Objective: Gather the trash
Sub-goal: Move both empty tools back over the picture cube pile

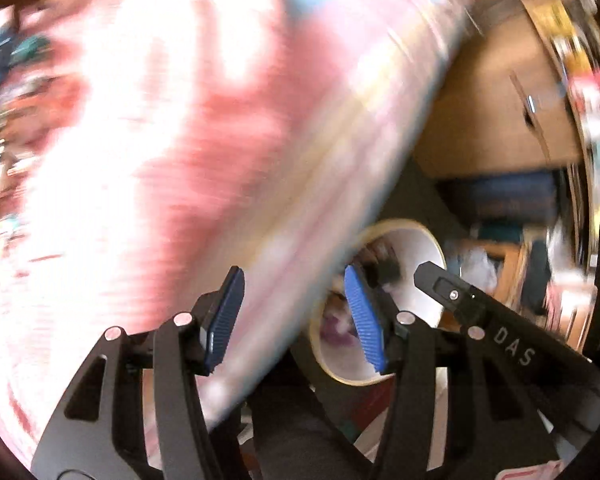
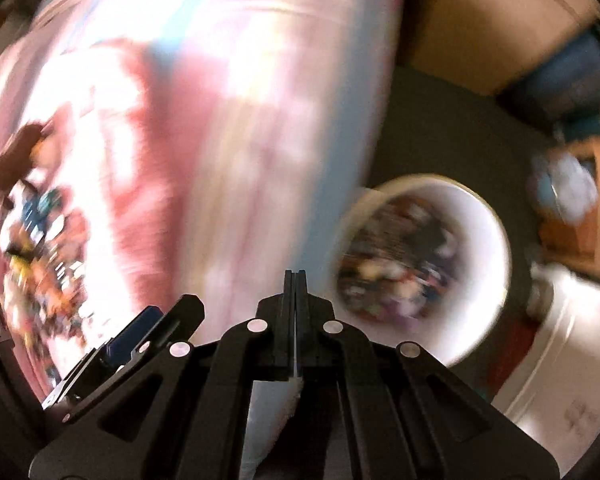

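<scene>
Both views are heavily motion-blurred. The left hand-held gripper (image 1: 296,316) stands wide open, its two blue ribbed pads (image 1: 228,320) well apart with nothing clamped between them. A large pink-and-white sheet (image 1: 172,152), printed with red patches and a pale blue band, fills most of the left wrist view and passes across the gap between the pads; whether it touches either pad cannot be told. The right hand-held gripper (image 2: 295,280) is fully closed, its black fingers pressed together on a thin white edge that shows at the seam between them and hangs below as a pale fold. This edge appears to belong to the sheet (image 2: 204,132), but blur prevents certainty. In the right wrist view the sheet bears a small multicoloured print at its left side. A round white bin (image 2: 476,248) with a tan rim stands on the dark floor (image 2: 440,128), to the right of the sheet, and holds mixed dark and coloured litter (image 2: 400,256). In the left wrist view the same bin (image 1: 416,248) lies just beyond the right pad, partly covered by the sheet. A brown cabinet (image 1: 496,112) with a metal handle stands behind the bin. A white container (image 2: 560,360) stands to the right of the bin.
</scene>
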### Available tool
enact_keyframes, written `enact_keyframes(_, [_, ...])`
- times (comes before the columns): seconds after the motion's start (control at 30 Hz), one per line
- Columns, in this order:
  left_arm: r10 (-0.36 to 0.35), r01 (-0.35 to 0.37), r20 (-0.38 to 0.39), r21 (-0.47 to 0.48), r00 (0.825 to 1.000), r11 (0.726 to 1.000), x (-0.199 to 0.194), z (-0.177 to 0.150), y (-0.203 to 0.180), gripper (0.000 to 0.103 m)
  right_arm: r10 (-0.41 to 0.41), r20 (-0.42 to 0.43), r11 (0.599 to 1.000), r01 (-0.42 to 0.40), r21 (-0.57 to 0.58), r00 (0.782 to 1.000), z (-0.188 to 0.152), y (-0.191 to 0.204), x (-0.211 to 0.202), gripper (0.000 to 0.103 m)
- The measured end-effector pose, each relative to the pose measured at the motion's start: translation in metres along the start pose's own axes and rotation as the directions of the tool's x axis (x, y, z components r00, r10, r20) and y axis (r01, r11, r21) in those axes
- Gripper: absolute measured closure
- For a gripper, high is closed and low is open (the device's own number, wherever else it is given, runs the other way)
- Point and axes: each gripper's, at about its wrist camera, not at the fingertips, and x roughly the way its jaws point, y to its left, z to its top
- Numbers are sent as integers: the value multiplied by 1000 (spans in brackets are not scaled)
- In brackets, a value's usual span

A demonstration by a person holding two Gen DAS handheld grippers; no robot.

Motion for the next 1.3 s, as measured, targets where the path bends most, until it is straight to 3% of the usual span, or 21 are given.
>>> enact_keyframes(0.2, [68,-35,130,-242,989,970,-68,-15,121,53,57,-33,957,-64,-283,998,-19,149,7,103])
enact_keyframes(0.33, [119,-32,184,-416,976,909,-105,-41,206,53,68,-76,887,-95,-451,995,-54,237,20,103])
enact_keyframes(0.4, [152,-34,201,-491,968,870,-119,-56,245,53,67,-99,835,-110,-540,993,-79,284,29,103])
enact_keyframes(0.53, [204,-15,218,-647,954,762,-143,-98,330,53,55,-141,731,-136,-669,989,-135,353,48,103])
enact_keyframes(0.6, [220,-9,218,-692,951,722,-150,-115,363,52,53,-167,681,-158,-715,985,-160,386,58,103])
enact_keyframes(0.63, [231,-3,217,-722,948,692,-153,-129,383,48,51,-182,652,-171,-739,982,-174,404,64,102])
enact_keyframes(0.67, [235,4,221,-736,946,676,-155,-135,391,43,49,-198,617,-186,-765,979,-189,422,70,102])
enact_keyframes(0.77, [248,21,224,-782,942,623,-159,-157,427,43,44,-233,530,-221,-818,971,-227,463,81,101])
enact_keyframes(0.83, [277,22,224,-813,934,582,-162,-172,448,43,38,-226,475,-217,-853,973,-247,490,88,101])
enact_keyframes(0.87, [299,25,224,-835,927,549,-166,-182,462,43,37,-225,455,-217,-864,974,-255,503,92,101])
enact_keyframes(0.93, [305,57,228,-875,925,482,-168,-199,491,43,28,-216,442,-206,-873,976,-264,521,100,101])
enact_keyframes(1.13, [357,98,227,-934,906,344,-176,-231,551,43,5,-199,383,-186,-905,980,-290,559,124,101])
enact_keyframes(1.23, [359,114,220,-949,907,295,-175,-244,572,41,-5,-199,384,-182,-905,980,-295,572,131,101])
enact_keyframes(1.3, [357,119,217,-953,909,277,-172,-248,583,38,0,-196,384,-181,-906,981,-298,582,134,101])
